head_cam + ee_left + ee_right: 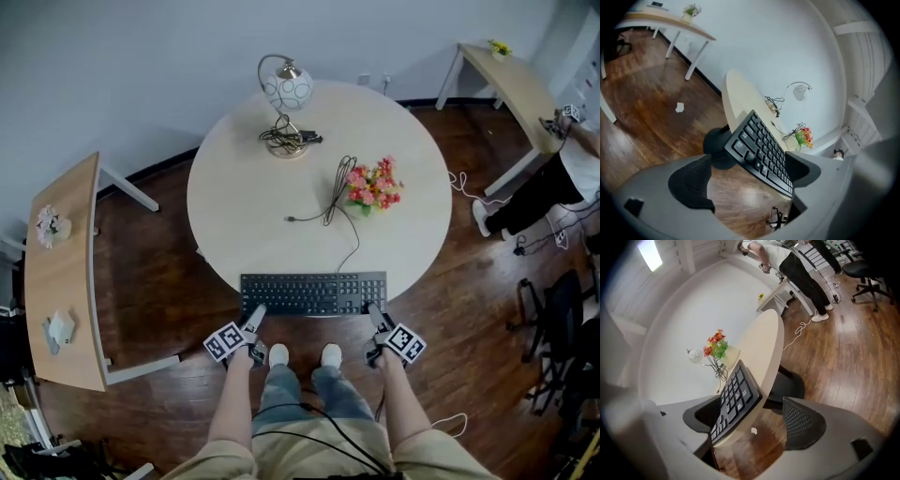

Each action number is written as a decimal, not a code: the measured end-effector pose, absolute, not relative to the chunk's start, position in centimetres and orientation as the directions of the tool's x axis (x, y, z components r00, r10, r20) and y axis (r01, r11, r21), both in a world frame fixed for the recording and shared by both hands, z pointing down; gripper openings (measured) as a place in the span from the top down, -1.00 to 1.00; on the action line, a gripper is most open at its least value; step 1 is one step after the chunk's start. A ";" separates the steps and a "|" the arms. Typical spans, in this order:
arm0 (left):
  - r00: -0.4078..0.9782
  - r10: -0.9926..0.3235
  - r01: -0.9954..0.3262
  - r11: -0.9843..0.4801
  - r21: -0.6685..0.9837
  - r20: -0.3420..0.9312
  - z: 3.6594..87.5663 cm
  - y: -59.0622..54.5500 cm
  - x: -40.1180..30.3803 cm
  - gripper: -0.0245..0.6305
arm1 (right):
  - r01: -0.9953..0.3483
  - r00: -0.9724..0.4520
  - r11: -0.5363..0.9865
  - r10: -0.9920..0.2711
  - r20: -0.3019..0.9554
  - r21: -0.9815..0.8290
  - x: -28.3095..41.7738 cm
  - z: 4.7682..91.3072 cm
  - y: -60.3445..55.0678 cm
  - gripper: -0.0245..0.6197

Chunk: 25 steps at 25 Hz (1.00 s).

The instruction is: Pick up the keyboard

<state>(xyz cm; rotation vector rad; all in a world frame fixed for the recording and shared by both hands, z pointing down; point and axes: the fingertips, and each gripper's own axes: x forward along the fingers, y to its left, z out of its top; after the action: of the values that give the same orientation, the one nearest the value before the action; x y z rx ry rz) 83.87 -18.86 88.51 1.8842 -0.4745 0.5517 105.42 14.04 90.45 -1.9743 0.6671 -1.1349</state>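
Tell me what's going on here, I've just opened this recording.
A person stands at the round pale wooden table with a two-jaw gripper in each hand. The left gripper and right gripper sit at the near corners of the flat black keyboard, which lies along the table's near edge. Both sets of jaws stand open at its ends. Neither has closed, so nothing is lifted yet.

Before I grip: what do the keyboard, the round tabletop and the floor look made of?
The keyboard looks like matte black plastic: dull moulded keys, no shine. The round table has a pale wood-look top, likely laminate: smooth, even tone. The floor seems to be dark brown wood planking with a glossy finish: seams and light reflections show.
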 end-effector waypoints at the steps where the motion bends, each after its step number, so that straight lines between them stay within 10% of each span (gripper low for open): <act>1: 0.828 -0.068 -0.545 -0.336 0.769 0.557 88.7 -19.1 84.2 -0.58 | -0.063 0.473 -0.568 -0.741 0.477 -0.821 105.7 90.6 13.7 -0.39; 7: 0.896 -0.091 -0.445 -0.203 0.872 0.435 89.2 -20.4 86.6 -0.41 | -0.020 0.499 -0.476 -0.767 0.404 -0.879 107.3 91.3 11.9 -0.19; 12: 0.886 -0.064 -0.461 -0.232 0.857 0.459 89.3 -20.1 87.1 0.25 | -0.015 0.501 -0.508 -0.749 0.434 -0.861 107.1 91.5 11.7 -0.03; 25: 0.956 -0.018 -0.292 -0.181 0.939 0.294 84.2 -18.7 85.4 0.65 | -0.034 0.575 -0.495 -0.720 0.388 -0.868 106.5 87.1 12.1 0.40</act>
<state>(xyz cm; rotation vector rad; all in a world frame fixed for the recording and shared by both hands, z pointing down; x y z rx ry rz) 85.43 -18.68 84.22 1.7412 -0.2330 0.2480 106.52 12.14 87.12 -1.9162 0.6073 -0.9713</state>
